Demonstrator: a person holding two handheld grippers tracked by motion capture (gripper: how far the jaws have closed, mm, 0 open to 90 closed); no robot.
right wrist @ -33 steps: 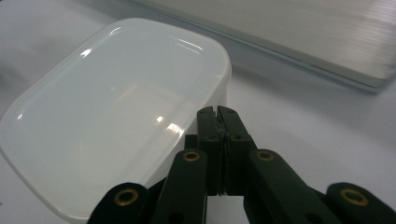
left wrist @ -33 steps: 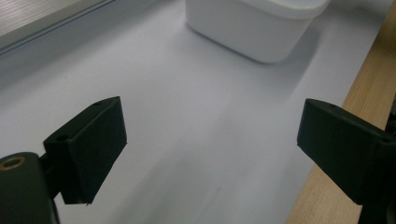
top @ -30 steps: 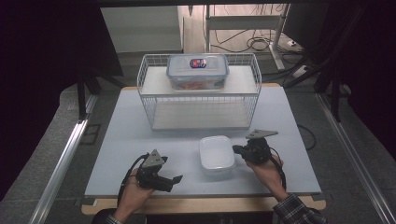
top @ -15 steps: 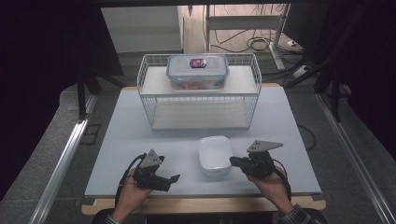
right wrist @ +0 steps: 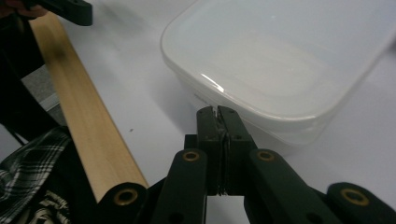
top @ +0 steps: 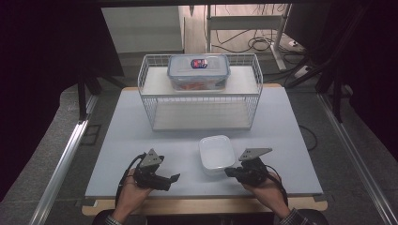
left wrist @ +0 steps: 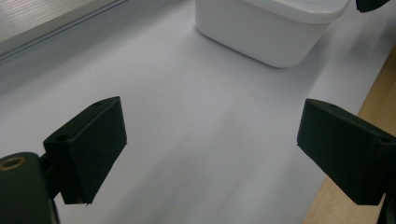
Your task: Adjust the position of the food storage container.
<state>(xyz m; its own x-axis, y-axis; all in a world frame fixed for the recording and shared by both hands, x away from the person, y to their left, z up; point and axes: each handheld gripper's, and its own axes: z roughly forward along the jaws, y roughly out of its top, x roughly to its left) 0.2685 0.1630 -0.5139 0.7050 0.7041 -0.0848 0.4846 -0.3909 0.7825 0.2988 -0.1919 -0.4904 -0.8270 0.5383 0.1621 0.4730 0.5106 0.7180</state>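
A white lidded plastic container (top: 216,153) sits on the table's near half; its side wall fills the top of the left gripper view (left wrist: 266,28) and its lid the right gripper view (right wrist: 280,60). My right gripper (top: 229,172) is shut with nothing in it, its tips (right wrist: 217,112) just short of the container's near corner. My left gripper (top: 174,178) rests low at the front left, open and empty (left wrist: 210,140), pointing toward the container. A clear lidded food box (top: 198,71) stands on top of the white wire rack (top: 202,96).
The pale table (top: 141,126) ends in a wooden front edge (top: 206,205), seen beside both grippers (right wrist: 88,126). The wire rack takes up the back middle. A checked sleeve (right wrist: 28,158) shows at lower left in the right gripper view. Metal rails flank the table.
My right gripper has dropped and swung toward the container's near right corner. The left gripper has shifted slightly forward-right. The container stays put.
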